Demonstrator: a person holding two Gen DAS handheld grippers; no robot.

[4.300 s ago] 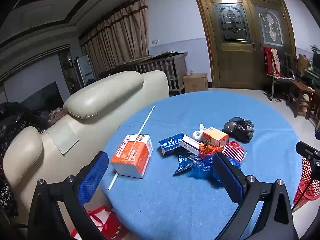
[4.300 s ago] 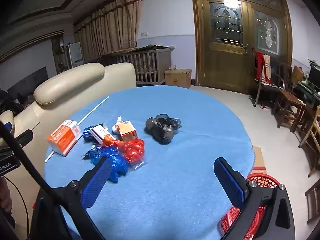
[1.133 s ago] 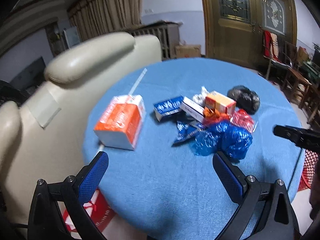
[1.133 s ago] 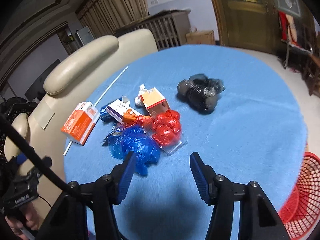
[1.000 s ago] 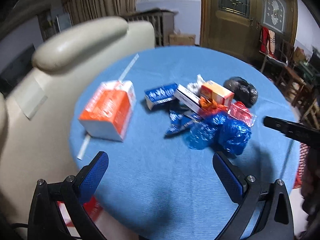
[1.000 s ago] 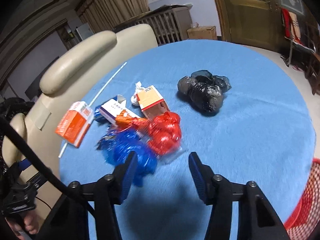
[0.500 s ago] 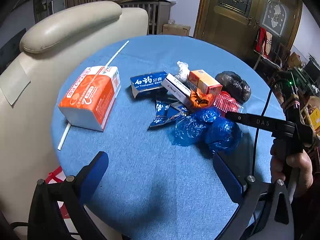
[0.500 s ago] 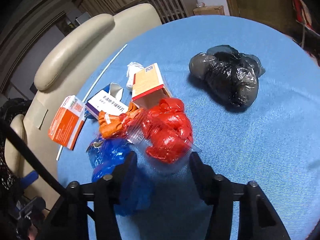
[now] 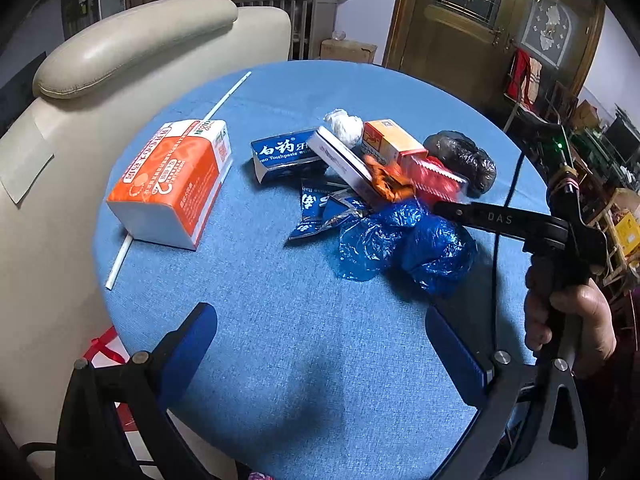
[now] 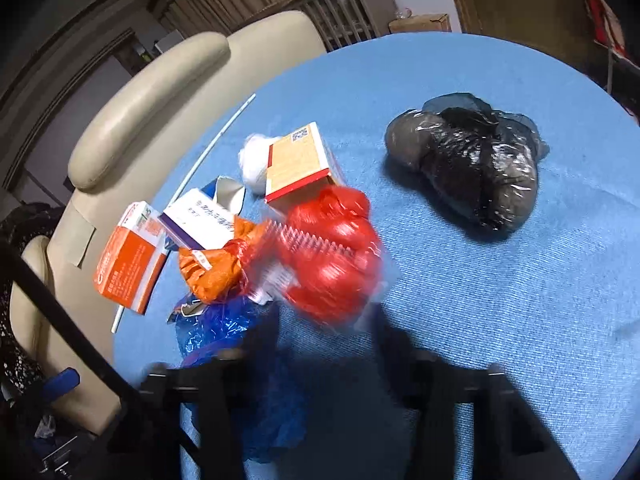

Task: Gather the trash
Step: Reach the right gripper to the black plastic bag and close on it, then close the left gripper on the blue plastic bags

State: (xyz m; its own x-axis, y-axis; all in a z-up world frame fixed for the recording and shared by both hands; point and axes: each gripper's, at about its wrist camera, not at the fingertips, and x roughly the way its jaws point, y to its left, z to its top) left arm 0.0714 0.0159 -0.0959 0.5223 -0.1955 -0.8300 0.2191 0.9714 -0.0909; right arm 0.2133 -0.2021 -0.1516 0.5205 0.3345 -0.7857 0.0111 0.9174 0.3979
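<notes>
the red bag (image 10: 332, 256) is being closed upon by the right gripper (image 10: 320, 344), so its crumpled middle should be pinched firmly, while the left gripper (image 9: 320, 344) is kept released.

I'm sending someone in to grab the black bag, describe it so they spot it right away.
Find the round blue table beside the cream sofa. Trash is heaped mid-table; the black bag lies apart at the heap's door-side end. It alone is dark, a shiny crumpled plastic bundle.

"Toothpaste" on blue box (image 9: 286, 154), "DAS" on right hand-held gripper (image 9: 436, 206)
</notes>
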